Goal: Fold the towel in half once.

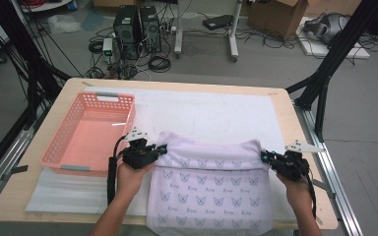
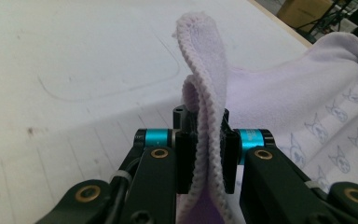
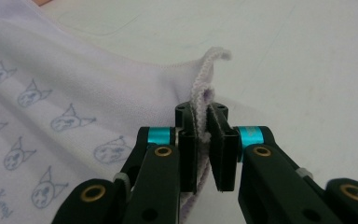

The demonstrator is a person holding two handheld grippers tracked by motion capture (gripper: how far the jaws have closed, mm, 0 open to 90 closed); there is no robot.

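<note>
A pale lilac towel printed with small cat faces lies on the white mat at the near side of the table, its near part hanging over the table's front edge. My left gripper is shut on the towel's far left corner, and its pads pinch the stitched hem. My right gripper is shut on the far right corner, with the hem squeezed between its pads. Both far corners are lifted off the mat, and the towel's far edge sags between them.
A pink plastic basket stands empty at the left of the table, close to my left gripper. The white mat stretches beyond the towel to the far edge. Black frame posts rise at the table's right and left sides.
</note>
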